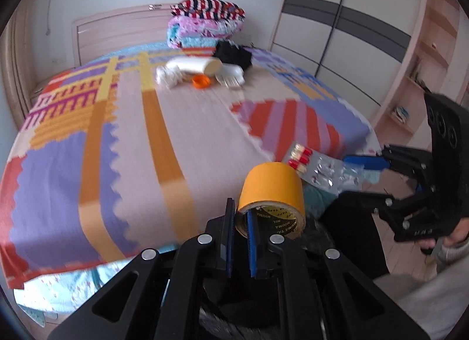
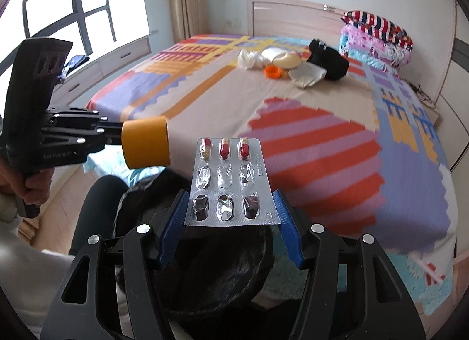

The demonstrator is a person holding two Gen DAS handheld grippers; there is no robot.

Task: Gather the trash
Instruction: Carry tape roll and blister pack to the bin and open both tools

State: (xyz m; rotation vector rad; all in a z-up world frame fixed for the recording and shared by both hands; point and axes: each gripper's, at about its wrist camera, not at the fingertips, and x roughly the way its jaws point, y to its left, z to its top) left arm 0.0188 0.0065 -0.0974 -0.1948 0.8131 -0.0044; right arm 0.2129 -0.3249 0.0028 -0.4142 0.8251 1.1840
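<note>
Bed (image 1: 205,123): patterned cover, trash heaped far end.
My left hand-held gripper (image 1: 240,240): clamps tape roll (image 1: 272,190).
My right hand-held gripper (image 2: 231,222): grips blister pack (image 2: 228,181).

**Daylit bedroom, fisheye views with motion blur**

Soft daylight fills both views, coming from the window (image 2: 73,8), whose panes are blown out to white. Shadows are faint. The bed (image 1: 181,123) is smeared by motion blur, worst on the near quilt pattern. The tape (image 1: 271,190) and blister pack (image 2: 228,181) look sharper; the pack's foil glints. Walls and wardrobe (image 1: 351,32) bow strongly, and dark vignetting rounds the corners.
</note>
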